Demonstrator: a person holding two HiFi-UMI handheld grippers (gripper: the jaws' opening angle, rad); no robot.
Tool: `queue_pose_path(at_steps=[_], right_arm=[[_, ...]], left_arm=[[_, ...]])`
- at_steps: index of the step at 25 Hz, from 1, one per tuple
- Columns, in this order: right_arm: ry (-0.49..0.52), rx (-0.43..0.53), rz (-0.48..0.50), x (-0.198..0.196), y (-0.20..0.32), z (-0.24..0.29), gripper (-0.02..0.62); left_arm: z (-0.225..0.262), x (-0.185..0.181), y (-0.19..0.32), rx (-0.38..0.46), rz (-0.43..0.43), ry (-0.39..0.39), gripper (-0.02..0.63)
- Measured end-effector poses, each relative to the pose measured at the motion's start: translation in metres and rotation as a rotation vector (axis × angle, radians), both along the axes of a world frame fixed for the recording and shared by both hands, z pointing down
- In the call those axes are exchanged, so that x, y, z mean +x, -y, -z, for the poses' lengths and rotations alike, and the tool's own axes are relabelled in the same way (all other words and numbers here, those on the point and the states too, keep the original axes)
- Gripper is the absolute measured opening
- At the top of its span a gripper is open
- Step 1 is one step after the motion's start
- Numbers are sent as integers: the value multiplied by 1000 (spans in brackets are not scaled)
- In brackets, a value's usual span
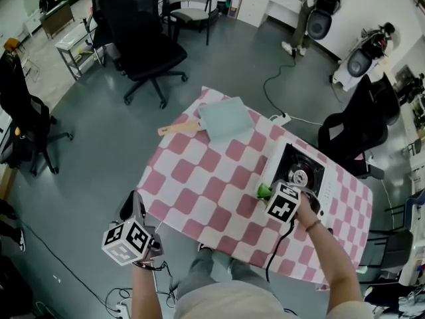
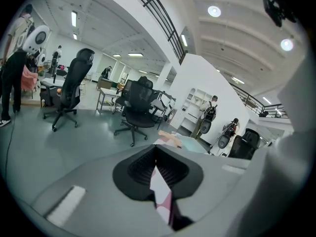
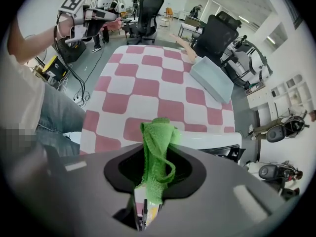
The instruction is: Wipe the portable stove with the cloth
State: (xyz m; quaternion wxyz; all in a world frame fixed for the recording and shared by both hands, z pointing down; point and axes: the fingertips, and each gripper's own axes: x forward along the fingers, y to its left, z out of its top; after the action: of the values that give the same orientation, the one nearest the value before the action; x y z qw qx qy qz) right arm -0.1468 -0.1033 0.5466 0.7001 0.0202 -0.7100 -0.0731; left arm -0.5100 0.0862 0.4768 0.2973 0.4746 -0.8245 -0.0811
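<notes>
The portable stove [image 1: 297,173], white with a black top and round burner, sits at the right of the checkered table [image 1: 212,178]. My right gripper [image 1: 271,195] is at the stove's near left corner, shut on a green cloth [image 1: 264,191]. In the right gripper view the cloth [image 3: 159,137] sticks up in a bunch out of the jaws [image 3: 150,181], just before the stove's white edge [image 3: 212,142]. My left gripper [image 1: 135,208] hangs off the table's near left edge, apart from everything. Its jaws [image 2: 156,154] are together with nothing held.
A pale teal board [image 1: 226,118] and a wooden utensil [image 1: 178,129] lie at the table's far corner. Black office chairs [image 1: 143,52] stand on the grey floor beyond and at the right [image 1: 355,128]. A cable [image 1: 275,85] runs across the floor to the table.
</notes>
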Motion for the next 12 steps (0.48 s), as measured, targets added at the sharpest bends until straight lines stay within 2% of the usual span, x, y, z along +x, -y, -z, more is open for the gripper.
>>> queue_pose_path(at_steps=[6,9,12], right_arm=[[64,-13,-23,-1,2,3,87],[143,-14,-63,2,3,10,86],[269,-32,-116,3,4,25,86]], left_arm=[[1,12,4,-11,-22,6,0],[4,21,10,-17,-47,11,0],[8,35,23,-19,-86,19,0]])
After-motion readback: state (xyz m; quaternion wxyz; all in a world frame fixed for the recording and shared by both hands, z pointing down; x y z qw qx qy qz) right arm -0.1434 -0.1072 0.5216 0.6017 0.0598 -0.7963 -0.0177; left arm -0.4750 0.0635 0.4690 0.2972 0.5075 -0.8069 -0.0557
